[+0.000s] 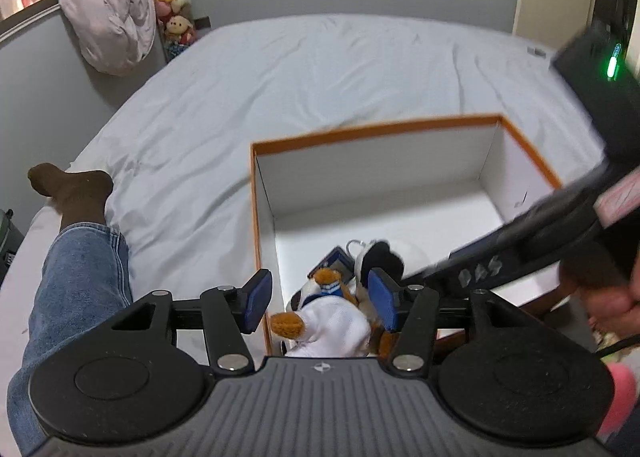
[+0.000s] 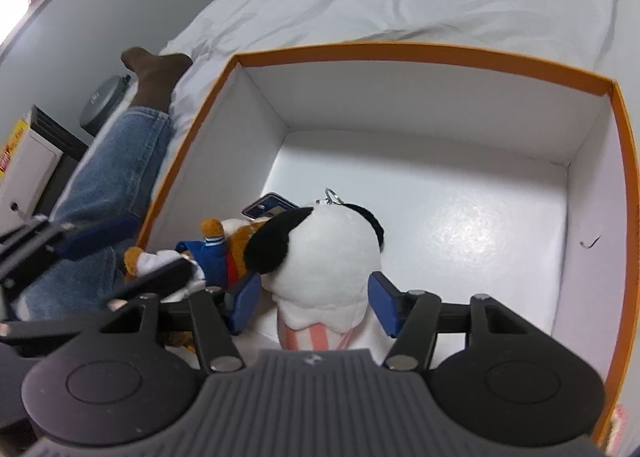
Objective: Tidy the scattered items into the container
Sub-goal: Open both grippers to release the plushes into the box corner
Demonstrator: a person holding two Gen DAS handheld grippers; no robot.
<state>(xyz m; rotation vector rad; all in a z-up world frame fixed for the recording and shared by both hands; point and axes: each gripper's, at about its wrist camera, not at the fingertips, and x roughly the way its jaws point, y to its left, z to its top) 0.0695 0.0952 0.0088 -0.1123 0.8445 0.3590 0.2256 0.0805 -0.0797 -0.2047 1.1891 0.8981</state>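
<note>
On the white bed, both released claws, left claw and right claw, tilt down into the orange-rimmed box.

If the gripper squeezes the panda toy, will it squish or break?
Probably squish: the panda plush looks soft and fuzzy between the open fingers of the right gripper. It is likely light for its size, so it should lift easily. Its rounded body might tip or roll against the dog plush if nudged.
</note>
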